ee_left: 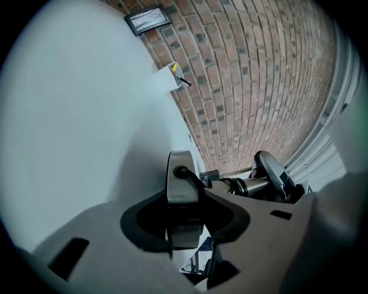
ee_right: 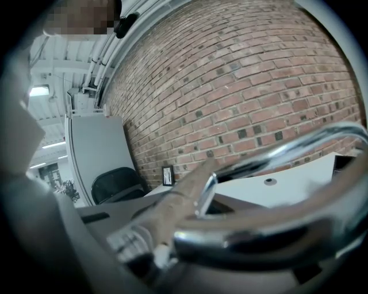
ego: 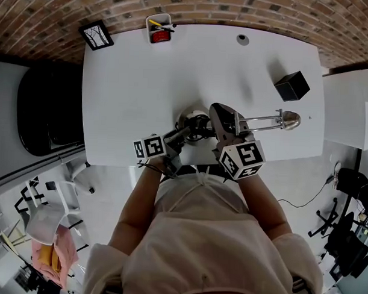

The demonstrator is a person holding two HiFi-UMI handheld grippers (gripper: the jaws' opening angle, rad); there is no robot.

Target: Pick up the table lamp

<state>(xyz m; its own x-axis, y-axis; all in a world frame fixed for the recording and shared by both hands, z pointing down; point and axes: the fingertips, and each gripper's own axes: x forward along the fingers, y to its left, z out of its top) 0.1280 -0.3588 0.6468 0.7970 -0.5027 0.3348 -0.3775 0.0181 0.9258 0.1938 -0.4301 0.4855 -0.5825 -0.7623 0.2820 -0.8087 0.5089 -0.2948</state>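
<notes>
Head view puts the table lamp (ego: 263, 121) low over the near edge of the white table (ego: 132, 81), right in front of us. Its round base (ego: 192, 118) sits to the left and its chrome arm (ego: 266, 120) runs out level to the right. We have the left gripper (ego: 186, 131) at the base. In the left gripper view the disc stands edge-on between the half-open jaws, which seem to bear on its two faces. We have the right gripper (ego: 228, 131) on the arm near the joint. The right gripper view shows the jaws drawn almost together, with the bright rods (ee_right: 259, 234) crossing between them. So we judge both holds to be made, or very nearly. What remains is the lift itself, and we cannot tell whether the base has left the tabletop yet. Farther out on the table, well apart from the lamp, are a black box (ego: 291, 85) to the right, a pen holder (ego: 159, 28) at the far edge and a small picture frame (ego: 96, 35) at the far left corner. A brick wall (ee_left: 247, 86) lies beyond.
</notes>
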